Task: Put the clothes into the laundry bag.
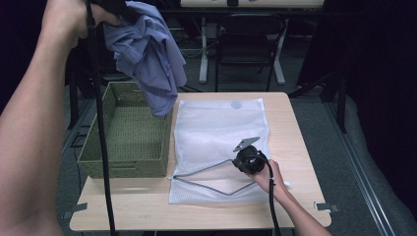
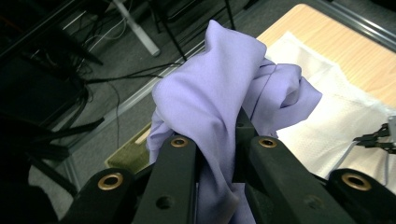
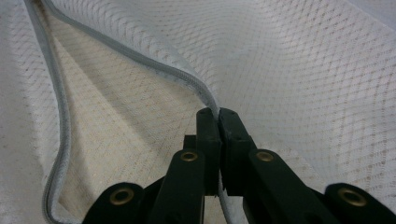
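Note:
A lavender shirt (image 1: 147, 54) hangs bunched above the far end of a green woven basket (image 1: 125, 130). My left gripper (image 1: 115, 6) is raised high at the top left and shut on it. In the left gripper view the jaws (image 2: 219, 135) pinch the shirt (image 2: 219, 79) between them. A white mesh laundry bag (image 1: 219, 123) lies flat on the table to the basket's right. My right gripper (image 1: 237, 161) is shut on the bag's grey zipper edge (image 3: 154, 65) and holds the mouth lifted. The right gripper's (image 3: 217, 114) jaws close on that edge.
The wooden table (image 1: 147, 211) has a bare strip along its front edge and at the right side. A black chair (image 1: 248, 44) and another table's legs stand behind. Cables lie on the floor (image 2: 121, 79). The left gripper's cable (image 1: 101, 137) hangs across the basket.

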The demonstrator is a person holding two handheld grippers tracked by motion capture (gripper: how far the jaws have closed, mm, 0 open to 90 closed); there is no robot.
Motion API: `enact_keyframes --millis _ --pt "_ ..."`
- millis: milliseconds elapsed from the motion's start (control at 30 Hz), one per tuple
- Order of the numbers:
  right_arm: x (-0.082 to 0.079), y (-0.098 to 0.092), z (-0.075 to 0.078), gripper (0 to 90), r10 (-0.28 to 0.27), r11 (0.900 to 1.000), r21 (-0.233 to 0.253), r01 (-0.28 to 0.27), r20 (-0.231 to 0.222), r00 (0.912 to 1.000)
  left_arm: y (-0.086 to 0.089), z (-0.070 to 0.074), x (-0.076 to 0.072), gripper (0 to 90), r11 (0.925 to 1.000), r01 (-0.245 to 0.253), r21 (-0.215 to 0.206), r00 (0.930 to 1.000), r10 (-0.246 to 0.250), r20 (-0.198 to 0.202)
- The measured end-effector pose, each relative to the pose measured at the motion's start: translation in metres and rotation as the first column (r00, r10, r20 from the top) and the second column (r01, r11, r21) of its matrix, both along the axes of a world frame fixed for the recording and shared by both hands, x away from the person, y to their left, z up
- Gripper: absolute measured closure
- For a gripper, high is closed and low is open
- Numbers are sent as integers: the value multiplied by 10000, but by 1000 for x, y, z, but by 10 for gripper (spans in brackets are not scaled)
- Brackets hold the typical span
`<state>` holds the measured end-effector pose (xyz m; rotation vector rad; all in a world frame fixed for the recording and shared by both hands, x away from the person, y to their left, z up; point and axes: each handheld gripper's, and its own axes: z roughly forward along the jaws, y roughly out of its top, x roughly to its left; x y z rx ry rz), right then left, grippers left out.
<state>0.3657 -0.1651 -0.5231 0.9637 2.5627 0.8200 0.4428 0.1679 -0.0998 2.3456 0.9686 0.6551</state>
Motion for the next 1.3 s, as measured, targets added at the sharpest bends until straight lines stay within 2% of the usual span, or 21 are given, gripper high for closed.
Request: enact_keyframes --millis 267,433,700,933,1300 --pt "0 0 0 882 6 10000 3 -6 24 10000 -22 -3 -2 847 9970 739 -238 9971 -742 -142" --pt "0 0 1 882 30 10000 -2 -30 56 10000 -33 -13 1 847 9933 1118 -305 9928 -1129 -393" --pt "-1 0 1 882 40 10000 1 -40 59 10000 -48 -45 7 846 9848 1714 -273 9784 -1734 -1124" --pt "-1 0 1 883 48 10000 -10 -48 60 10000 -48 -69 10 846 9775 2098 -212 9633 -2103 -1668" --pt "-1 1 1 885 -41 10000 -3 41 34 10000 -40 -84 0 845 9671 2520 -352 9447 -2538 -2079"
